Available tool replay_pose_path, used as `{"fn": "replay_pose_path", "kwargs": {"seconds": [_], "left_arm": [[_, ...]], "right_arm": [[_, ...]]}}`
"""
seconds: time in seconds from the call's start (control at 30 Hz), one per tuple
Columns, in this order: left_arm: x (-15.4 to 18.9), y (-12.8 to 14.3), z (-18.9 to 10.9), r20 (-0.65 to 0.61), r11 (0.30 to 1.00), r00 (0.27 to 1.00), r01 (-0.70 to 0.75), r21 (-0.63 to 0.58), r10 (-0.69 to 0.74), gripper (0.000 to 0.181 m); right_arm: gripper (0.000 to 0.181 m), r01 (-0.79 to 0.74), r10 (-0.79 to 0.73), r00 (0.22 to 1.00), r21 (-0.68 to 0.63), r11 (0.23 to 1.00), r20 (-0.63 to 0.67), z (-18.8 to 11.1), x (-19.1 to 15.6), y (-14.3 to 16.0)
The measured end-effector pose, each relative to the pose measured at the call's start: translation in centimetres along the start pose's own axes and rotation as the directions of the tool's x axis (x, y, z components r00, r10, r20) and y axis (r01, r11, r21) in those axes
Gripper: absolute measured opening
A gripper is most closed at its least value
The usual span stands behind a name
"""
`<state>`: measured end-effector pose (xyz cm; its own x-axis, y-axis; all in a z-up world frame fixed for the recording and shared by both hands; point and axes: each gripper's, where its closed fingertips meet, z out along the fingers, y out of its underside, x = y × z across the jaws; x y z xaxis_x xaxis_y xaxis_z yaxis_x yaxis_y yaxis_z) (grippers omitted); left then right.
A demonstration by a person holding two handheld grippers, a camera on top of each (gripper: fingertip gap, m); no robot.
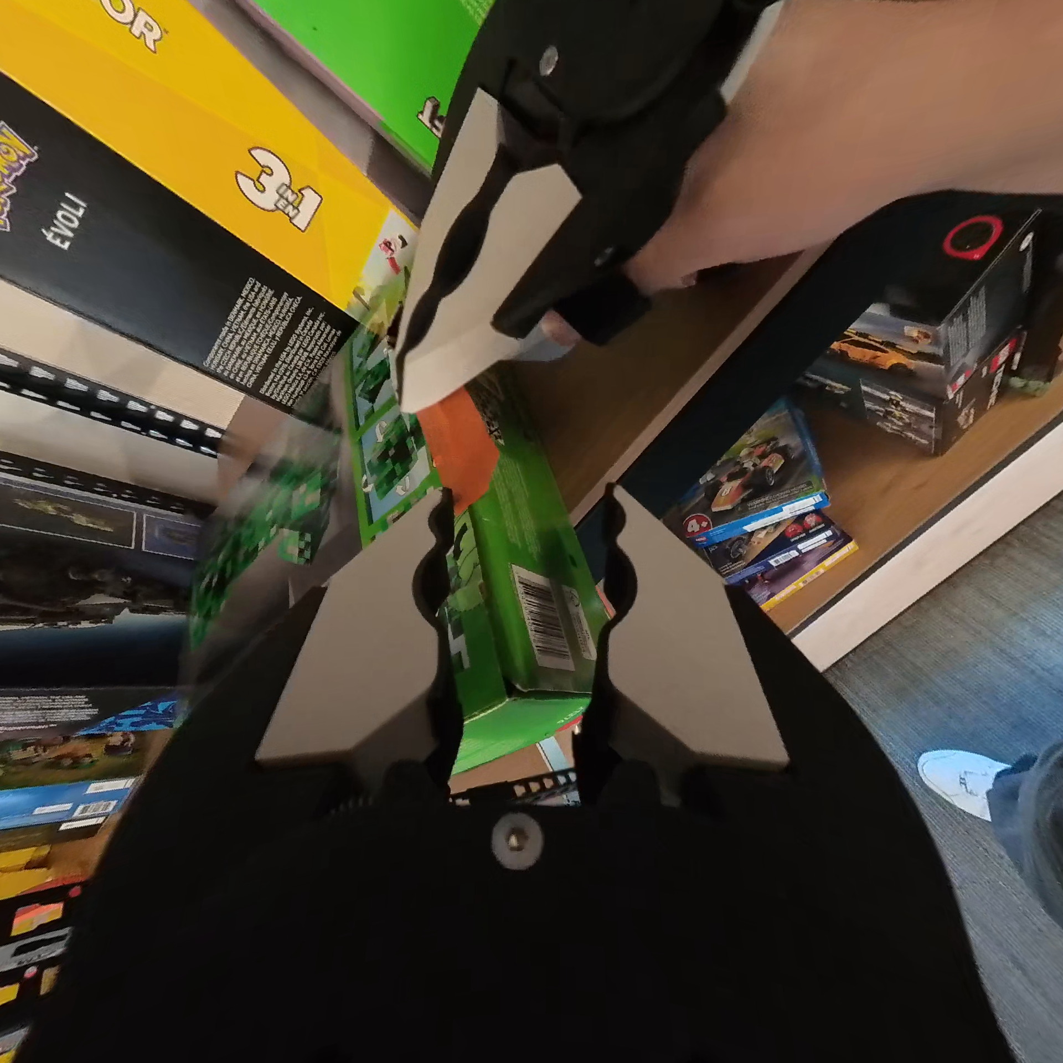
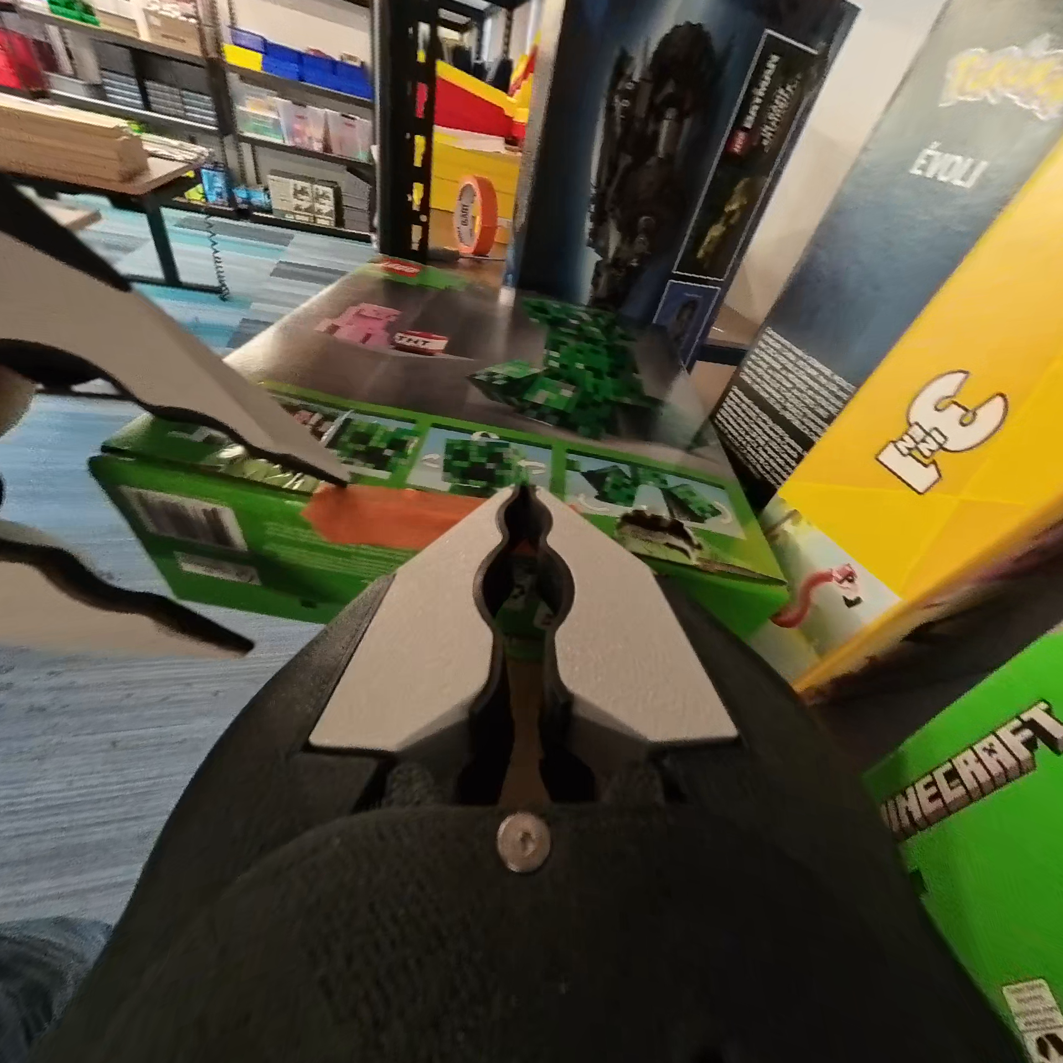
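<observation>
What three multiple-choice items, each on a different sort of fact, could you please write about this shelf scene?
1. Where is the orange tape strip?
A. On the edge of the flat green box
B. On the yellow box
C. On the floor

2. What colour is the tape roll standing on the shelf behind the boxes?
A. Blue
B. Orange
C. White

3. How do the left tool's jaws stand?
A. Shut tight
B. Out of view
C. Open

Answers:
1. A: the orange tape strip lies across the near edge of the green box.
2. B: the tape roll has an orange rim in the right wrist view.
3. C: the left tool shows a wide gap between its fingers, with the green box seen through it.
</observation>
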<state>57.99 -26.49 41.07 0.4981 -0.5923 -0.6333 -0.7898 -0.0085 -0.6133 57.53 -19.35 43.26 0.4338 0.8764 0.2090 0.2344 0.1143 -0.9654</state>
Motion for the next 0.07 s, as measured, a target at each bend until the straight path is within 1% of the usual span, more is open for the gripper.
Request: {"fn": "replay_pose_path", "kwargs": {"seconds": [0.03,0.07], "left_arm": [[0.0,0.01,-0.02,-0.003,1.0,1.0,0.002,-0.001,-0.002,0.051],[-0.02,0.01,-0.03,-0.006,1.0,1.0,0.005,-0.001,-0.005,0.05]], "right_arm": [[0.0,-0.009,0.009,1.0,-0.002,1.0,-0.019,0.09,0.46,0.09],[0.0,-0.013,0.013,0.999,-0.003,1.0,-0.037,0.19,0.88,0.16]]}}
